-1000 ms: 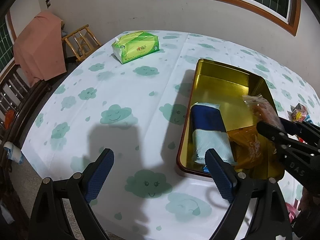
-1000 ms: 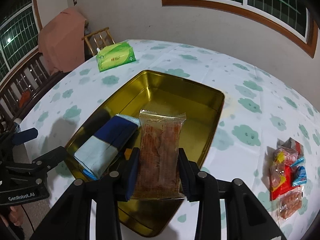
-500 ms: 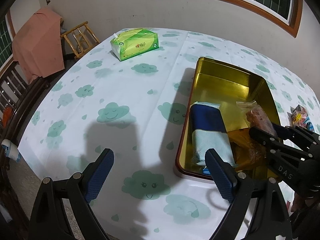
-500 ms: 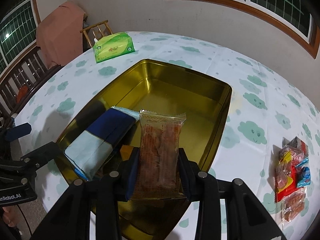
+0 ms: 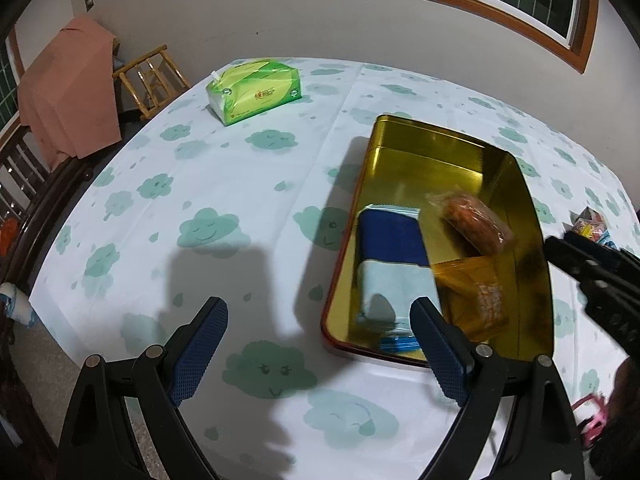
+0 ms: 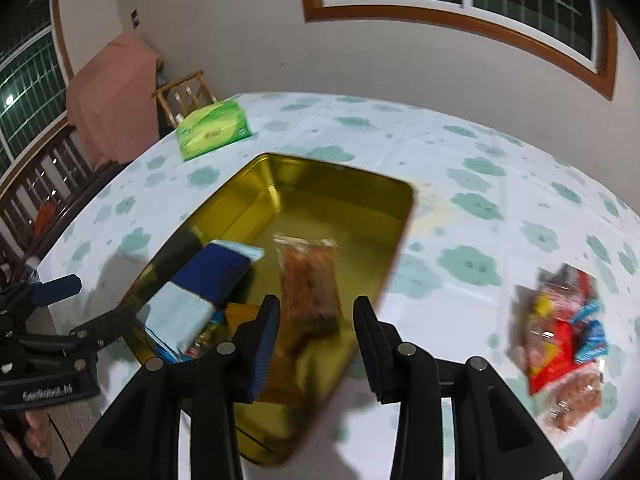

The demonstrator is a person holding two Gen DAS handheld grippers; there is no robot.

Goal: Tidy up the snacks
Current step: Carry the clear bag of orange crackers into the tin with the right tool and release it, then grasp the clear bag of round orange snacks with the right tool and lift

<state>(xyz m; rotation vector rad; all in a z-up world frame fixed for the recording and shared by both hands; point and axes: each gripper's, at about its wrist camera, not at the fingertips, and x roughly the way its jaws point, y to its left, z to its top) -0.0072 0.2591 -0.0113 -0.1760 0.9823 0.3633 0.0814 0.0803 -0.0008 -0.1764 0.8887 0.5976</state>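
The clear-wrapped snack packet (image 6: 310, 280) is lying inside the gold tin (image 6: 344, 184), beside the blue-and-white pack (image 6: 200, 288), its long axis running toward the tin's far wall. Your right gripper (image 6: 316, 344) is standing parted around its near end, pads off it, holding nothing. You are backing out: keep pulling straight along that axis. Your left gripper (image 5: 320, 352) is hovering wide open, empty.

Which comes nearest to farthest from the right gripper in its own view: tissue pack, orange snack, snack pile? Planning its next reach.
1. Orange snack, just ahead of the right gripper, in the tin.
2. Snack pile, on its right.
3. Tissue pack, far left.
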